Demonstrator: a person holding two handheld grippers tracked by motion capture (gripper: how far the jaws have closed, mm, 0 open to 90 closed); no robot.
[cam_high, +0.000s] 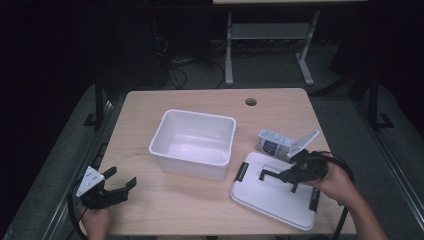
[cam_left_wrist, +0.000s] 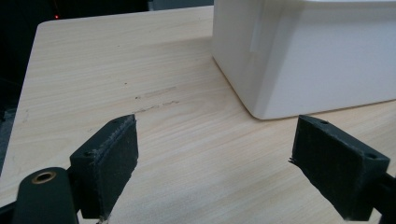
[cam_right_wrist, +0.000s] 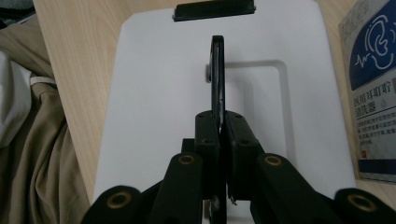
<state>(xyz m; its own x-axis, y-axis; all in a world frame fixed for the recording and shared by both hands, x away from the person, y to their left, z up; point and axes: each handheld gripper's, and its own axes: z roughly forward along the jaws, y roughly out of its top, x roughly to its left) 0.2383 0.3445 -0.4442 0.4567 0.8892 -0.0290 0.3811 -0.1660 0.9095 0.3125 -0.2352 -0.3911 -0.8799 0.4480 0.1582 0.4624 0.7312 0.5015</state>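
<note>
Right gripper view: gripper (cam_right_wrist: 219, 135) clamped on lid (cam_right_wrist: 154, 93) handle (cam_right_wrist: 217, 70); light, stiff, slick plastic, so hold mid-handle.

The left claw (cam_high: 120, 183) was matte black, with a grey three-cornered plate on top and a black cable looping away from its body. Its two blocky pads (cam_left_wrist: 112, 161) showed small screw holes and a rough, fibrous face, and a brass-ringed pivot sat on the linkage. The right claw (cam_high: 278, 176) was black too, with brass-ringed pivots along its arms and a thick black cable trailing behind. Both forearms were bare of sleeves.
</note>
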